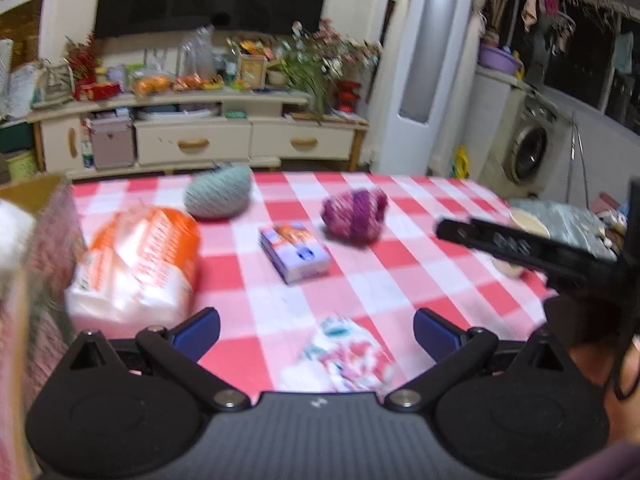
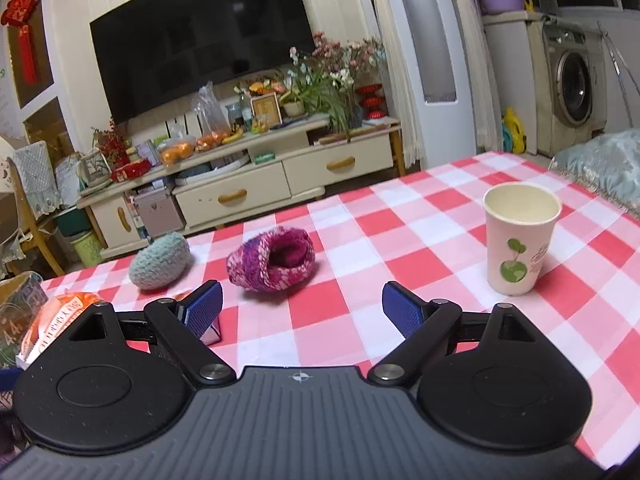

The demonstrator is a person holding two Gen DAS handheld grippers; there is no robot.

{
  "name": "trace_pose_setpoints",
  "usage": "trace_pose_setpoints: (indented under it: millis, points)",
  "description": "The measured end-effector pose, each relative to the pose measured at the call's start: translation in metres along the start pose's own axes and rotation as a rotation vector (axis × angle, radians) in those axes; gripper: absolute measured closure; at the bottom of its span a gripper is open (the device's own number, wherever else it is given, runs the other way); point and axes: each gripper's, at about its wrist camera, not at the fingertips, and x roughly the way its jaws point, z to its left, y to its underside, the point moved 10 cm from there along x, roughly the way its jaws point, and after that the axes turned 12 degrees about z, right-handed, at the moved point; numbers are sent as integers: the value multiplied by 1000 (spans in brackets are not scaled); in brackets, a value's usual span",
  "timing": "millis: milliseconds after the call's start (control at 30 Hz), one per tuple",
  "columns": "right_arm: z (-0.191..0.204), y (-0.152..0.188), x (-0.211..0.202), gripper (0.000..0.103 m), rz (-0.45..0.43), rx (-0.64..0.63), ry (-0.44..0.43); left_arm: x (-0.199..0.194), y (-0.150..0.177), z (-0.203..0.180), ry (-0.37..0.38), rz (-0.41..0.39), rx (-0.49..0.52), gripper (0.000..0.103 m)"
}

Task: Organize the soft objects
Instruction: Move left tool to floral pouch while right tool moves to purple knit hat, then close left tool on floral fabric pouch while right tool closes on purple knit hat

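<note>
left gripper [image 1: 316, 334]: jaws spread wide, nothing between the blue pads; view is motion-blurred
right gripper [image 2: 302, 308]: jaws spread wide, empty, hovering over the cloth; it also shows at the right edge of the left wrist view
floral pouch [image 1: 340, 354]: soft patterned bundle lying right between and just ahead of the left fingers, closest thing to take; blurred, exact kind cannot be told
purple knit piece [image 2: 272, 260]: just ahead of the right gripper, slightly left of its centre line; looks like a knitted slipper or hat with an open mouth
grey-green knit piece [image 2: 160, 260]: ahead-left of the right gripper, near the purple one but apart from it
tissue pack [image 1: 136, 268]: orange and white plastic-wrapped pack, ahead-left of the left gripper
small box [image 1: 294, 252]: straight ahead of the left gripper, past the pouch; looks stiff, likely not a soft item
cardboard box [image 1: 36, 216]: at the far left of the left gripper, possibly the bin for sorting, cannot confirm
handling, judged: knits light, squashy, non-slip; pinch across the thick rim or middle bulk. Pack film may slide; grip a corner fold
paper cup [image 2: 520, 236]: upright, ahead-right of the right gripper, easy to knock over
tablecloth [image 2: 400, 240]: red and white check, flat
room: TV [image 2: 200, 36], low cabinet, washing machine beyond the table
</note>
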Motion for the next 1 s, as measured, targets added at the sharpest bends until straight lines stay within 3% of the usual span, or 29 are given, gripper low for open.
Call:
trace_pose_setpoints:
  millis: [400, 667, 1000]
  points:
    - [21, -11, 51, 0, 25, -71, -102, 40, 23, -22, -33, 93, 34, 1]
    - [28, -31, 91, 0, 43, -72, -117, 57, 22, -13, -71, 127, -16, 1]
    - [45, -44, 127, 0, 98, -45, -175, 73, 23, -10, -52, 177, -72, 1]
